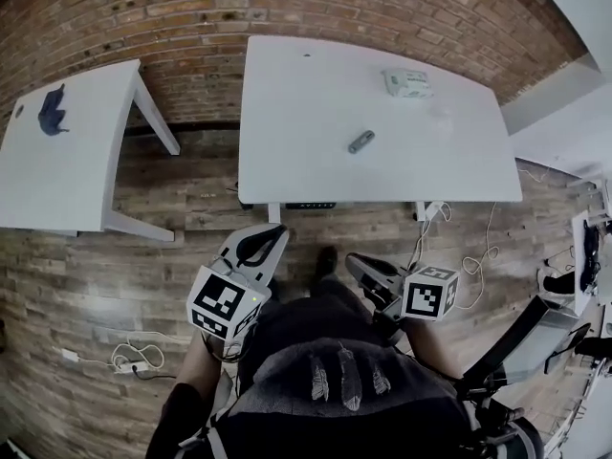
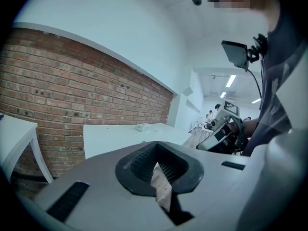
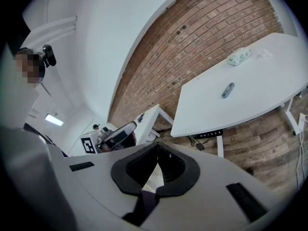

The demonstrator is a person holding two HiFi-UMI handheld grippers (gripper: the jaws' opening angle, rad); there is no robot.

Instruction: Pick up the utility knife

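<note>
left claw (image 1: 279, 229) & right claw (image 1: 353, 260) white w/ black pads (image 2: 139, 162), b&w marker cubes (image 1: 222, 302).

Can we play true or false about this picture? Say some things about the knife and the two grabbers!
The utility knife lies on the white table. True.
The left gripper holds the knife. False: it is shut on nothing, short of the table.
The right gripper is shut. True.
The wall behind the table is green. False: it is a brick wall.
</note>
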